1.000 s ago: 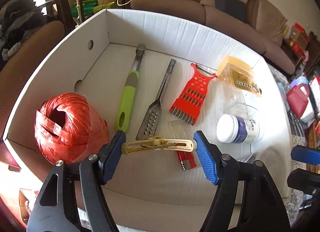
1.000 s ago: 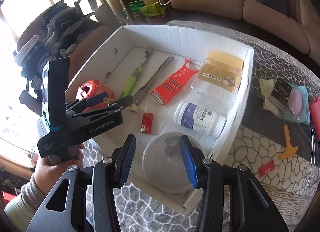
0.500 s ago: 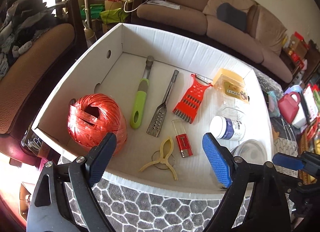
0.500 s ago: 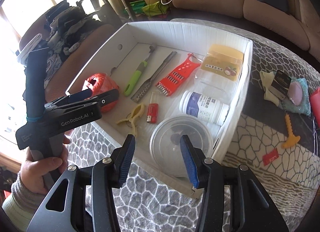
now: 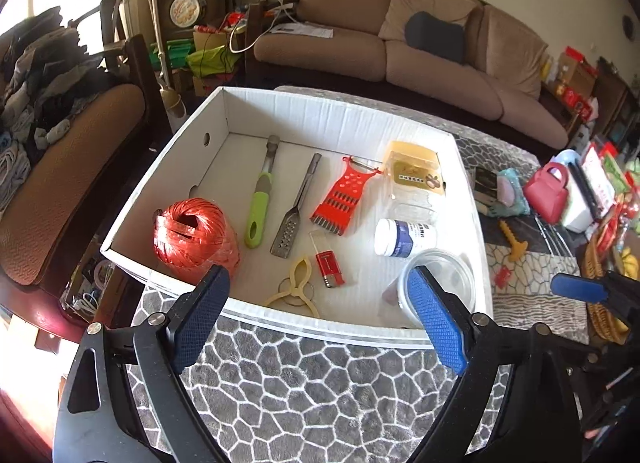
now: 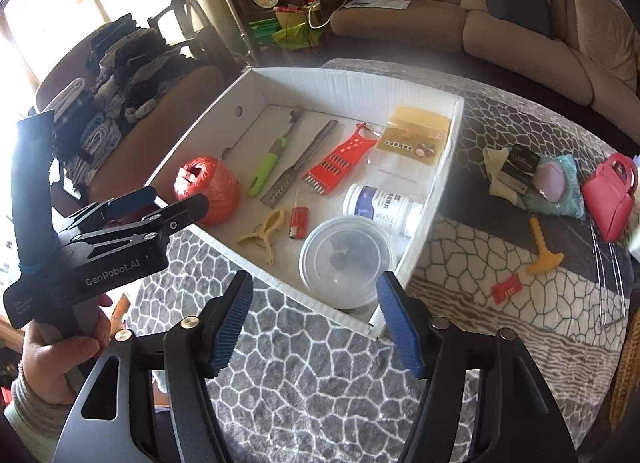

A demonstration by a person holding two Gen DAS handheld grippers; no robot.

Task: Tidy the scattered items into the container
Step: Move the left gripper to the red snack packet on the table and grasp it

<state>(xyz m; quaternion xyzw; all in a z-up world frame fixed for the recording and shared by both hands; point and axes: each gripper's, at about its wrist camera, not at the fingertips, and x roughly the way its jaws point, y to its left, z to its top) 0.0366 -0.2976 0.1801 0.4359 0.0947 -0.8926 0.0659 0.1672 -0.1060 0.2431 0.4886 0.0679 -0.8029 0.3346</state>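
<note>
A white cardboard box stands on the patterned tablecloth. In it lie a red twine ball, a green-handled tool, a red slicer, a white bottle, a clear round tub, a red lighter and a yellow clip. My left gripper is open and empty, above the cloth just before the box's near wall. My right gripper is open and empty near the box's near corner. On the cloth to the right lie a yellow T-shaped tool and a small red tag.
Right of the box lie a packet and teal pouch pile and a red bag-shaped item. A wicker basket sits at the right edge. A brown sofa is behind, and a chair with clothes at left.
My left gripper let go of the yellow clip, which now lies in the box, opened wide and drew back over the near wall. My right gripper drew back a little.
</note>
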